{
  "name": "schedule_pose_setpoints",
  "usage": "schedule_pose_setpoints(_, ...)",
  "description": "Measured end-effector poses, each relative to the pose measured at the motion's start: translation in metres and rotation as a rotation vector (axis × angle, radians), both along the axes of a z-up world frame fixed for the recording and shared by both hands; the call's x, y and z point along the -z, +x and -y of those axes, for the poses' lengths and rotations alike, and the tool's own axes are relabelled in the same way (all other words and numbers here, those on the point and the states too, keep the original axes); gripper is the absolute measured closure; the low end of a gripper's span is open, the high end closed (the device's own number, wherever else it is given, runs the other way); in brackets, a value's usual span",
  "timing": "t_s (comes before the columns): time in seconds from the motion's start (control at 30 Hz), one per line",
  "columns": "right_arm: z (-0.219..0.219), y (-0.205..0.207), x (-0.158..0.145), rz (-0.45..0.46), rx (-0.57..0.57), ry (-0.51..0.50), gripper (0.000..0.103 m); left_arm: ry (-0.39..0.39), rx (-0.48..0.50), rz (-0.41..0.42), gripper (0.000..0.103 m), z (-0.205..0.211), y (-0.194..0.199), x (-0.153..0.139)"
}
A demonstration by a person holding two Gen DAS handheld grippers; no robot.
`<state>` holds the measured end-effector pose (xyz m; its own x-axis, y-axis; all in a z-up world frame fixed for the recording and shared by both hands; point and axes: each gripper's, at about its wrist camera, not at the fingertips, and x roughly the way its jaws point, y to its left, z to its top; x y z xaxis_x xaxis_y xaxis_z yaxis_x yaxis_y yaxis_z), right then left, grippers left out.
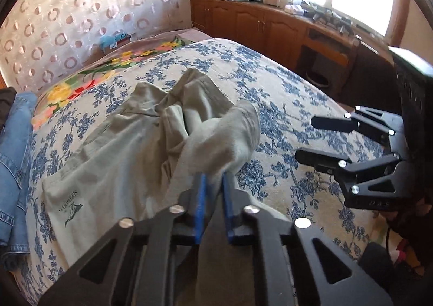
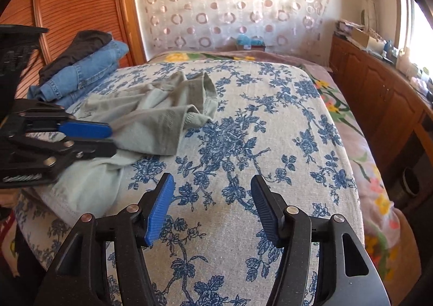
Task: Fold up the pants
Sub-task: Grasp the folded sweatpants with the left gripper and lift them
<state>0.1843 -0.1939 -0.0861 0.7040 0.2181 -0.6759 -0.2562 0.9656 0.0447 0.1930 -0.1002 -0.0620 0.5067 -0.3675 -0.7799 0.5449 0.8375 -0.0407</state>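
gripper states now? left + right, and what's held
Left gripper: shut on the khaki pants.
Right gripper: open, holding nothing, over the floral bedspread.

A: Item one, the pants (image 1: 127, 143)?
B: Pale khaki-green, plain, with a small dark green logo print near one edge; pinched in the left gripper (image 1: 213, 178).
A: That gripper's colours?
B: Black frame, blue pads (image 1: 200, 195). The right gripper (image 2: 212, 197), the same: black with ribbed blue pads (image 2: 159, 208).
A: The bed cover (image 2: 243, 143) beneath the right gripper?
B: Beige weave, blue rose-and-leaf print all over.
A: Beyond it?
B: A mauve blanket (image 2: 360, 143) with yellow, pink and green flowers.
A: Left of the left gripper?
B: Blue denim jeans (image 1: 16, 143), a dark brown garment (image 2: 81, 43) on them.
A: Ahead?
B: Cream curtain (image 2: 230, 3), pink rings; orange-brown wooden cabinets (image 1: 257, 22).
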Motion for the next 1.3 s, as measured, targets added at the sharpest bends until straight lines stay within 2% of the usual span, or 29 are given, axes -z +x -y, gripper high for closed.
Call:
schedule_pose_setpoints(0.33, -0.005, -0.001, -0.002, 0.002, -0.01, -0.023, 0.043, -0.095, -0.076, 0.038, 0.101, -0.037, 0.005, -0.023)
schedule_pose_setpoints(0.43, -0.014, -0.003, -0.005, -0.006, -0.044, 0.019, 0.043, -0.077, -0.105, 0.058, 0.102, -0.047, 0.007, -0.022)
schedule_pose_setpoints(0.53, -0.029, -0.008, -0.008, -0.006, -0.083, 0.042, 0.043, -0.081, -0.099, 0.035, 0.101, -0.053, 0.006, -0.018)
schedule_pose_setpoints(0.57, -0.036, -0.011, -0.009, -0.001, -0.091, 0.038, 0.043, -0.087, -0.086, 0.019, 0.099, -0.053, 0.005, -0.016)
schedule_pose_setpoints(0.6, -0.039, -0.012, -0.01, 0.002, -0.095, 0.037, 0.043, -0.092, -0.058, -0.005, 0.091, -0.052, 0.004, -0.013)
schedule_pose_setpoints(0.63, -0.042, -0.015, -0.011, 0.004, -0.099, 0.041, 0.043, -0.092, -0.042, -0.012, 0.078, -0.05, 0.002, -0.011)
schedule_pose_setpoints(0.7, -0.045, -0.018, -0.012, 0.004, -0.1, 0.047, 0.043, -0.082, -0.026, -0.007, 0.065, -0.046, -0.003, -0.008)
schedule_pose_setpoints(0.87, -0.04, -0.025, -0.012, 0.001, -0.081, 0.042, 0.043, -0.091, -0.01, -0.001, 0.065, -0.039, -0.006, -0.006)
schedule_pose_setpoints(0.9, -0.038, -0.025, -0.012, -0.001, -0.078, 0.044, 0.043, -0.084, -0.006, 0.004, 0.065, -0.036, -0.005, -0.005)
schedule_pose_setpoints(1.07, -0.034, -0.027, -0.014, -0.003, -0.078, 0.059, 0.043, -0.056, 0.0, -0.008, 0.098, -0.028, 0.004, -0.001)
schedule_pose_setpoints(1.2, -0.039, -0.028, -0.015, -0.006, -0.099, 0.069, 0.043, -0.09, -0.038, 0.051, 0.103, -0.036, 0.001, -0.012)
schedule_pose_setpoints(1.3, -0.046, -0.027, -0.014, -0.006, -0.116, 0.063, 0.043, -0.109, -0.078, 0.084, 0.103, -0.049, 0.0, -0.023)
